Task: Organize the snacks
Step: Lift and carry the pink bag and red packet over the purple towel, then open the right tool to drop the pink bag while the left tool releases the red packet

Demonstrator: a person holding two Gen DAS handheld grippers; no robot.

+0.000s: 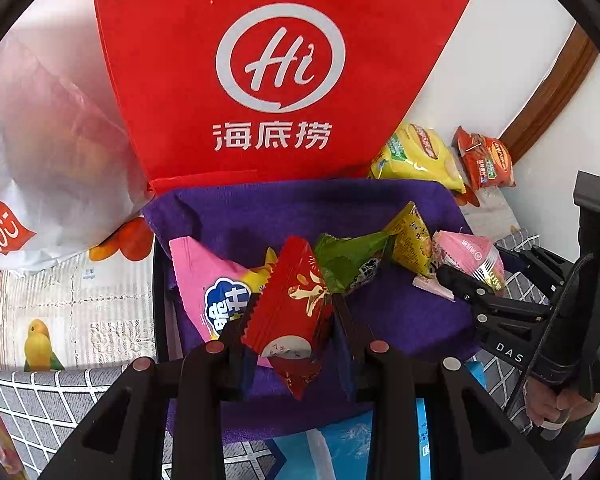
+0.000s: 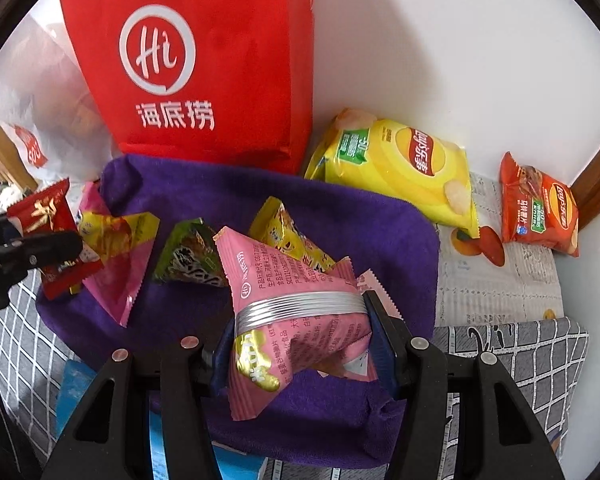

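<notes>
My left gripper (image 1: 294, 320) is shut on a red snack packet (image 1: 290, 312) and holds it over the purple cloth (image 1: 260, 208). My right gripper (image 2: 300, 332) is shut on a pink snack packet (image 2: 292, 320), also over the purple cloth (image 2: 220, 188). On the cloth lie a green packet (image 1: 348, 258), a yellow-green packet (image 1: 412, 240) and a larger pink packet (image 1: 204, 276). The right gripper with its pink packet (image 1: 472, 258) shows at the right of the left wrist view. The left gripper with its red packet (image 2: 50, 220) shows at the left of the right wrist view.
A red bag with a "Hi" logo (image 1: 260, 60) stands behind the cloth against the white wall. A yellow Lay's chip bag (image 2: 400, 168) and an orange Lay's bag (image 2: 540, 208) lie at the back right. A white plastic bag (image 1: 40, 152) sits at the left.
</notes>
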